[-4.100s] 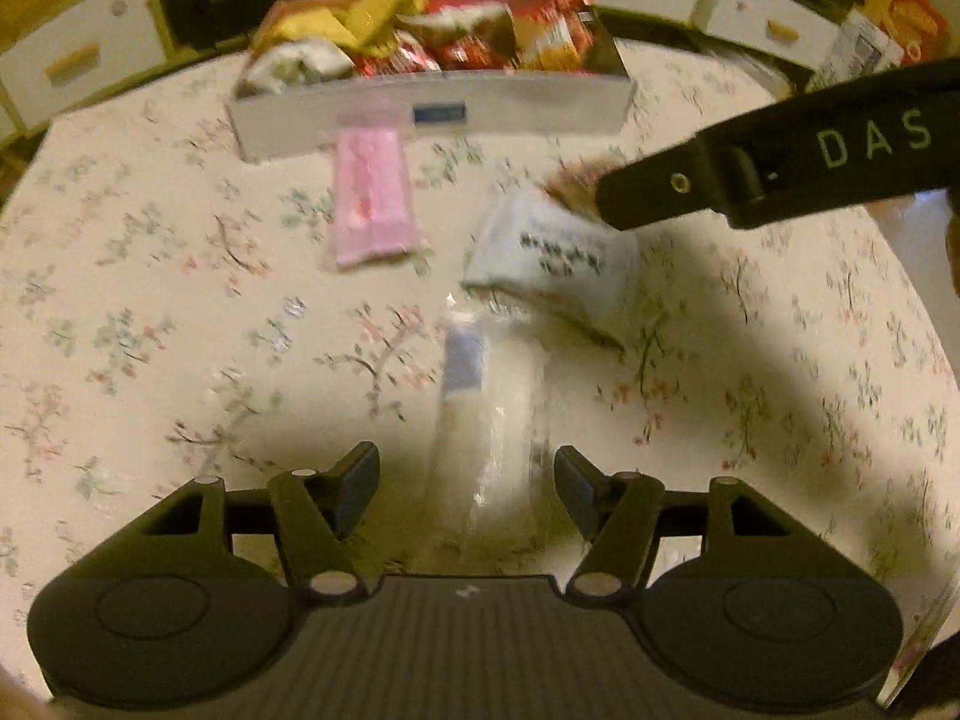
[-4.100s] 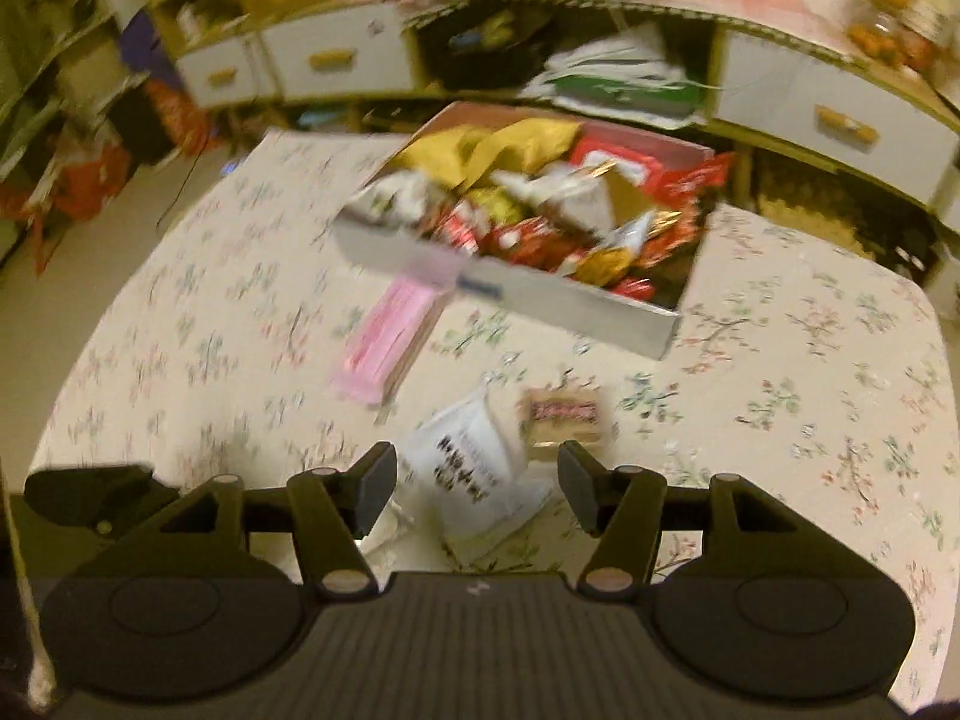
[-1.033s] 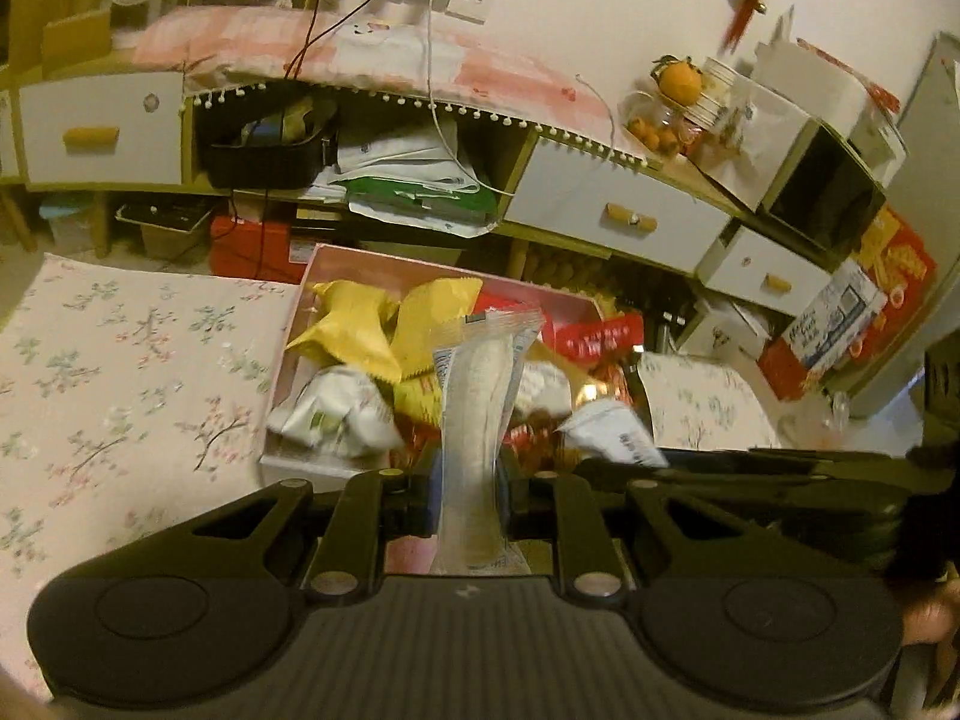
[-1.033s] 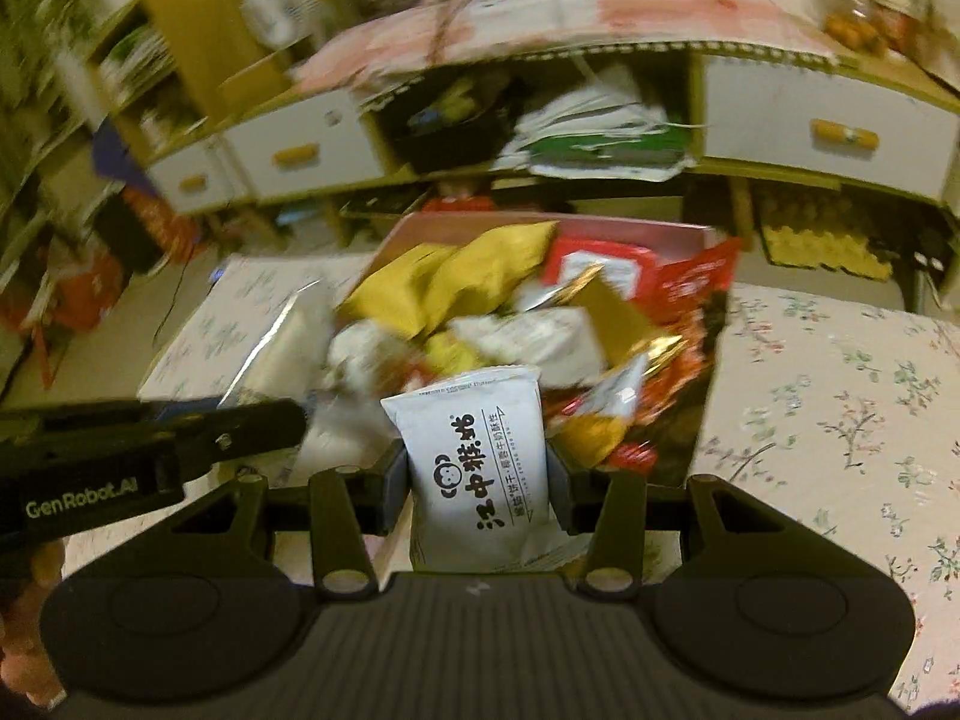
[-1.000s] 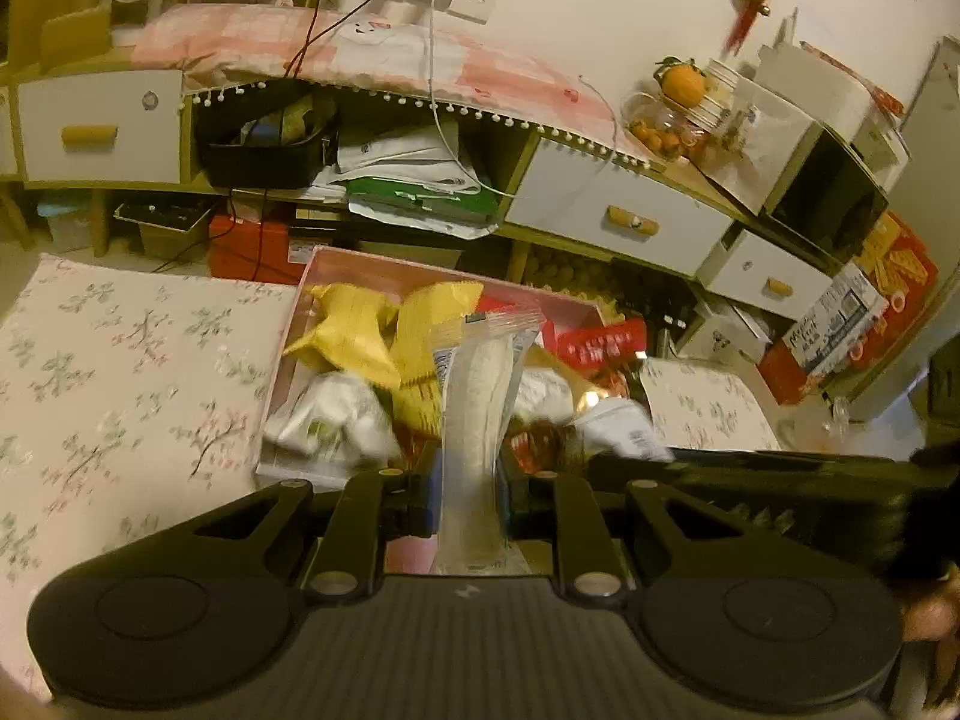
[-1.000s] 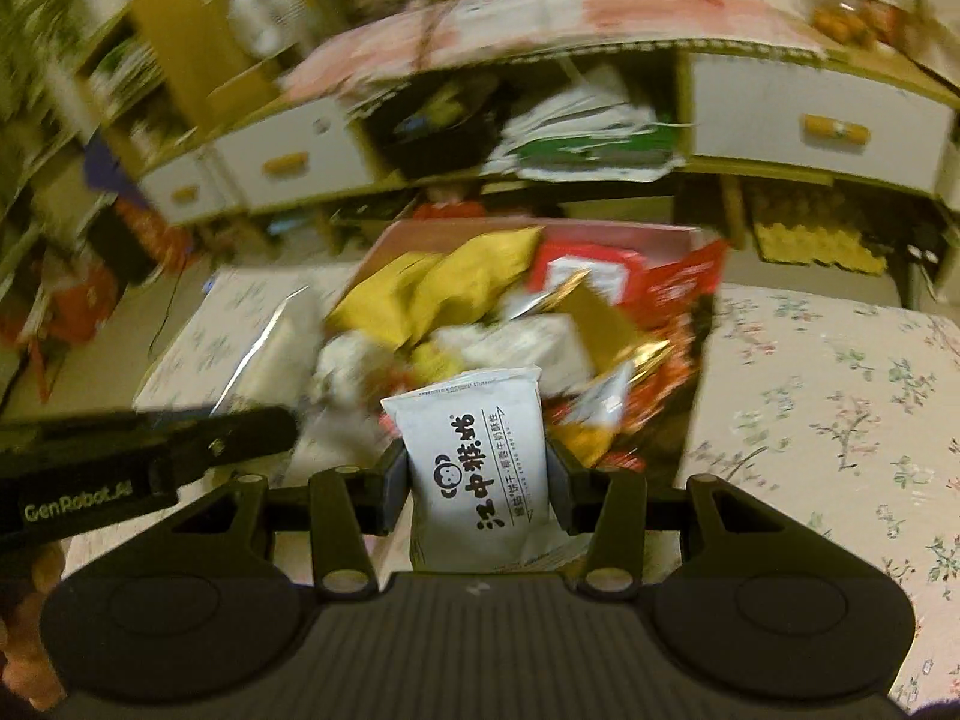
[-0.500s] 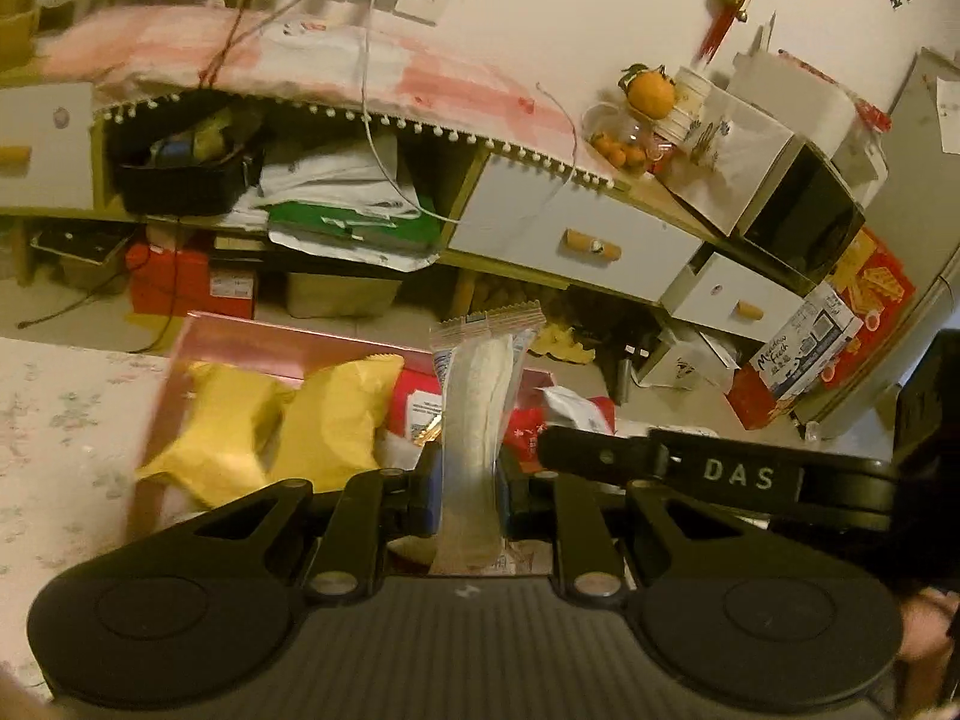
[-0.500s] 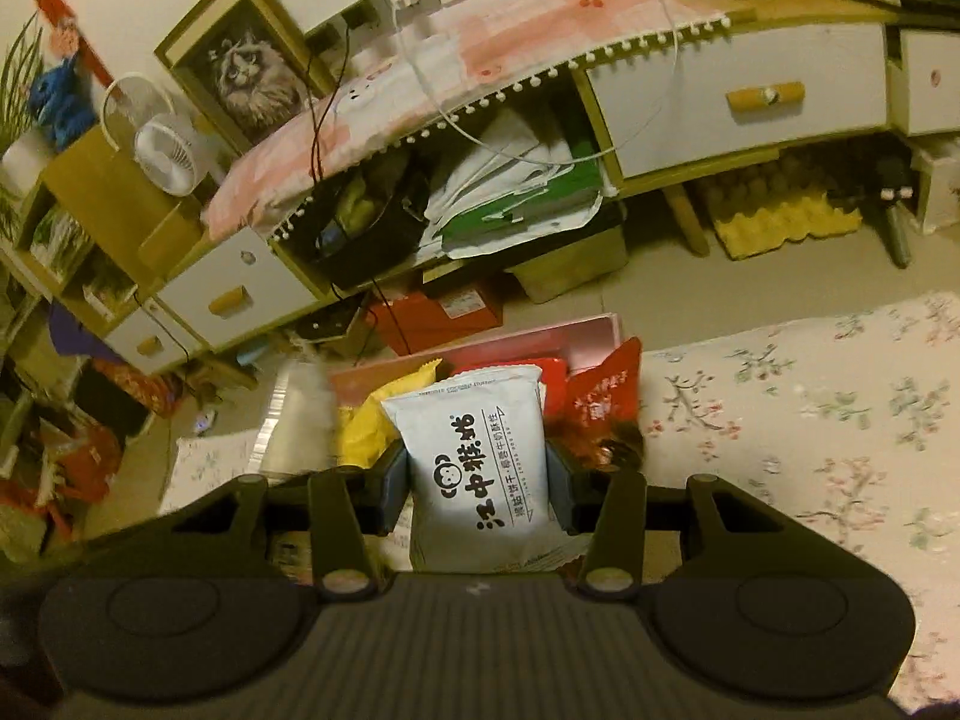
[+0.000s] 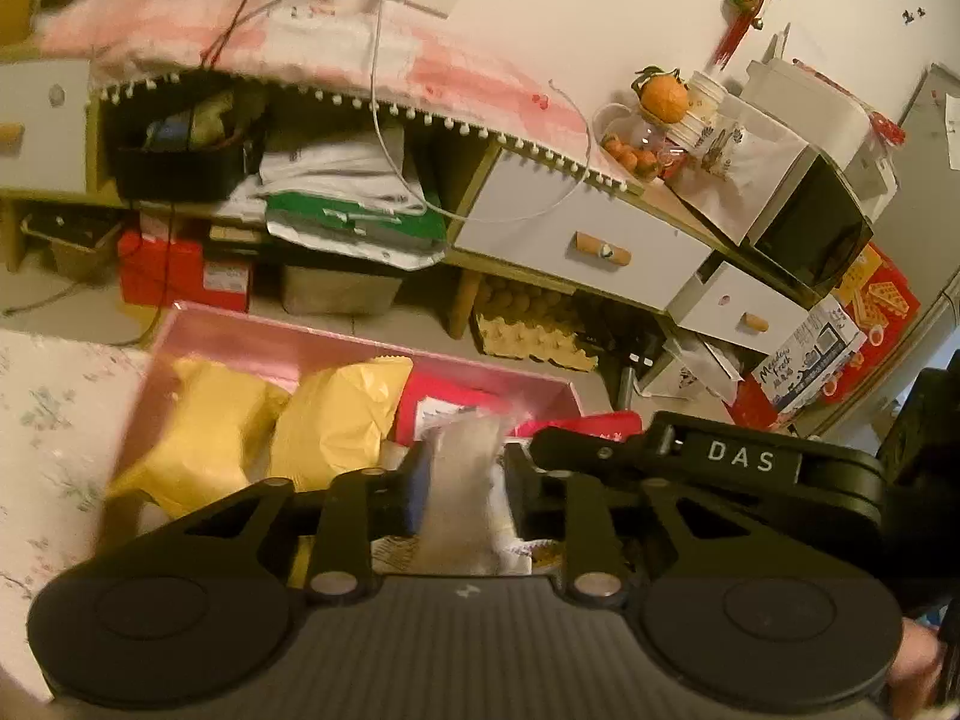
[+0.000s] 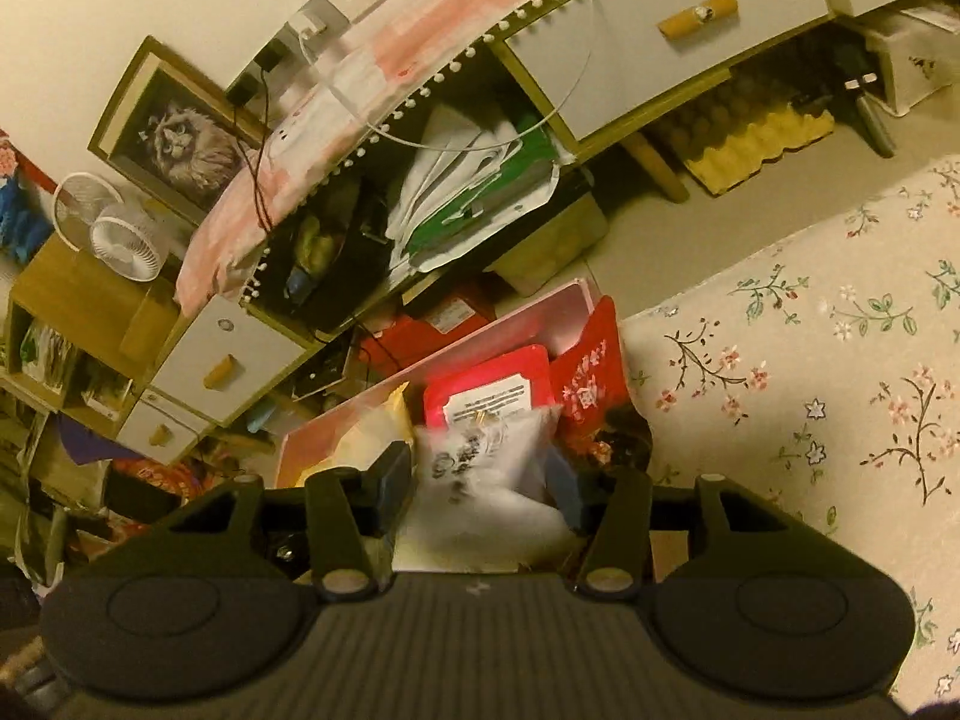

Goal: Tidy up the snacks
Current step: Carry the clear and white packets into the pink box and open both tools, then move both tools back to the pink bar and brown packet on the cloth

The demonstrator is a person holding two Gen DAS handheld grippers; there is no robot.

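Over the pink box [image 9: 336, 343], both units sit above the snack pile.

Left hand-held gripper [image 9: 462, 489]: fingers parted, clear sleeve pack [image 9: 459, 498] blurred between them and tilted. Looks released and dropping, though I can't confirm it is clear of the pads. Right hand-held gripper [image 10: 480, 483]: fingers spread wider than the white pouch [image 10: 486, 480], which is blurred and sagging into the box. Released, by my read.

Handling, judged:
- Sleeve pack: light, thin slick film, limp lengthwise. Pinch mid-body across the narrow width. An end grip would let it flop.
- White pouch: light, puffy, soft pillow bag, probably crushable contents. Grip across the flat sides at moderate force, away from the seals.
- Neither is heavy. Slip is the main risk, not weight.

Count, what's visible:
- 1 box, at the edge of the floral table [image 10: 810, 360]
- 2 yellow bags [image 9: 270, 420] at the box's left
- 1 red tray pack [image 10: 486, 384] with a white label
- 1 red bag [image 10: 591, 372] propped on the right wall
- 1 sleeve pack, 1 white pouch
- 2 grippers

More packs lie underneath, hidden, so that count is unknown.
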